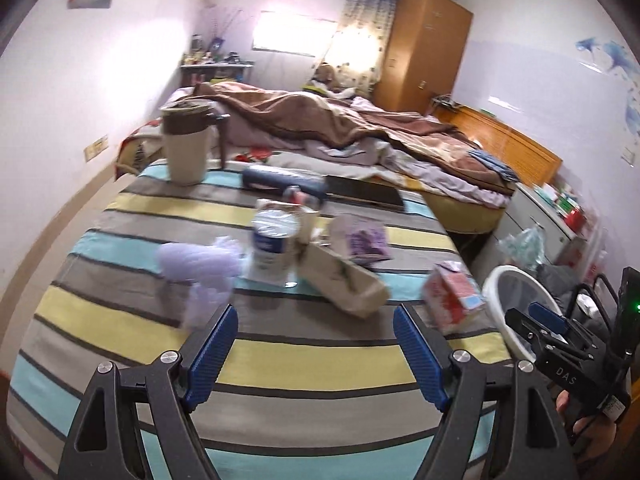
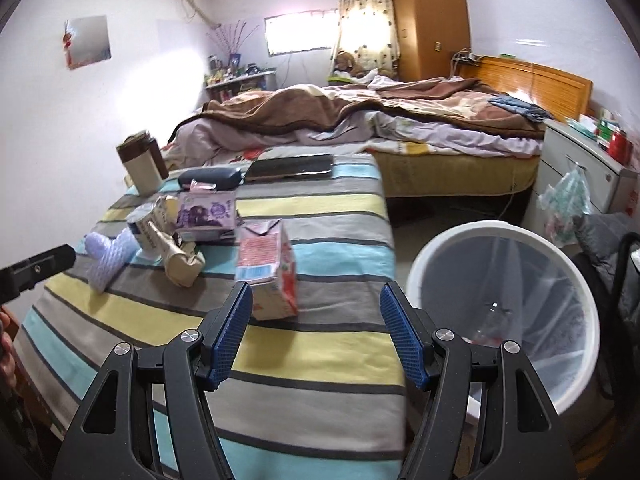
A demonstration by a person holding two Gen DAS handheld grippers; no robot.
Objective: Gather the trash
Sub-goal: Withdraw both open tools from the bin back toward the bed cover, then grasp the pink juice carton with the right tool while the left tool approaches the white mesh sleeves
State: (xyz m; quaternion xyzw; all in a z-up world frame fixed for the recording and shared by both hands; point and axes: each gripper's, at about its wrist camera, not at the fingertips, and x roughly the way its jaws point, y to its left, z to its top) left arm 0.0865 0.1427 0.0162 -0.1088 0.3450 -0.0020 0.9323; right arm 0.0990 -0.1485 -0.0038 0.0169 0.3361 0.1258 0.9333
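— So, left to right on the striped worktop [image 2: 320, 344]?

— A lilac foam net [image 1: 198, 266] lies farthest left. Just beside it stands a tin can [image 1: 274, 246] with its top open; what is inside I cannot tell. A tan carton [image 1: 344, 284] lies on its side against the can, a purple carton [image 2: 206, 214] sits behind it, and a red-and-white carton [image 2: 268, 268] stands nearest the right edge.

— Any writing?

— All the cartons' print is too blurred to read. "DAS" shows on the right tool's [image 2: 316, 336] body in the left view.

— And the bin?

— The white bin [image 2: 580, 292] stands on the floor off the worktop's right side, lined with a clear bag, a few scraps at the bottom.

— The tools?

— The left tool [image 1: 316, 348] is spread and empty above the cloth. The right tool is spread and empty too, with the red carton just ahead of its left finger.
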